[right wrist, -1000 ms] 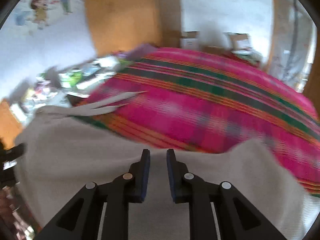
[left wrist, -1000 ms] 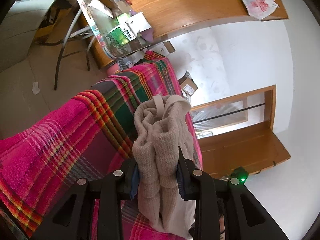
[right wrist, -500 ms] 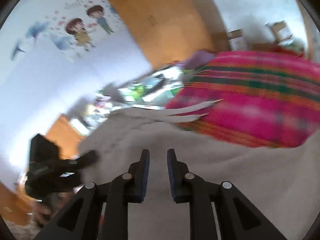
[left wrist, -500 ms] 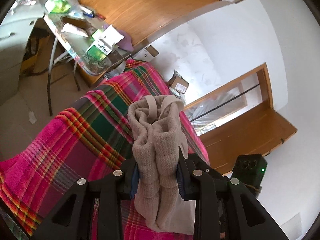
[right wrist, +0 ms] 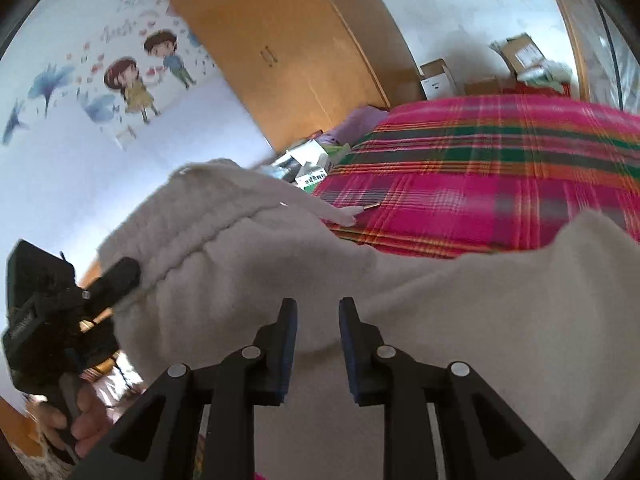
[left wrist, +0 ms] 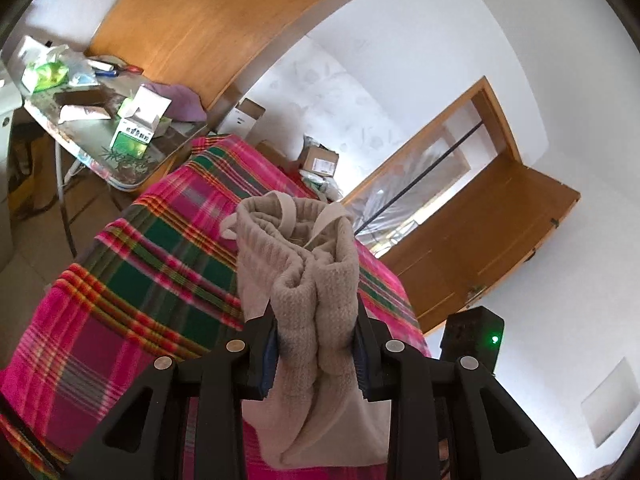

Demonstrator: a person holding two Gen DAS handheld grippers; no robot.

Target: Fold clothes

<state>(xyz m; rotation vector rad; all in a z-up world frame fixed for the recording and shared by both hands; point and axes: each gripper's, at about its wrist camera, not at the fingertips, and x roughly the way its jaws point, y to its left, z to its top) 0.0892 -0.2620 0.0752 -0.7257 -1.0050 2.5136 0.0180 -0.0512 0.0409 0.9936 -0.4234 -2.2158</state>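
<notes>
A beige fleece garment [left wrist: 296, 248] is bunched between the fingers of my left gripper [left wrist: 314, 320], which is shut on it above the pink plaid bedspread [left wrist: 160, 280]. In the right wrist view the same garment [right wrist: 240, 260] spreads wide and hangs over the bedspread [right wrist: 480, 168]. A white drawstring [right wrist: 344, 214] dangles from its gathered waistband. My right gripper [right wrist: 316, 312] is closed on a fold at the garment's near edge. The left gripper [right wrist: 116, 276], held by a person's hand [right wrist: 80, 420], pinches the waistband at the far left.
A cluttered folding table [left wrist: 132, 176] with boxes and packets stands by the bed's far-left corner. Behind it is a wooden wardrobe [left wrist: 200, 20]. Cardboard boxes [left wrist: 320, 160] sit past the bed's end, near a wooden door [left wrist: 480, 232]. A black device [left wrist: 476, 336] with a green light is at right.
Both grippers have lifted and tilted with the garment. In the right view the cloth rose off the bedspread, and the left gripper and the hand holding it came into view.
</notes>
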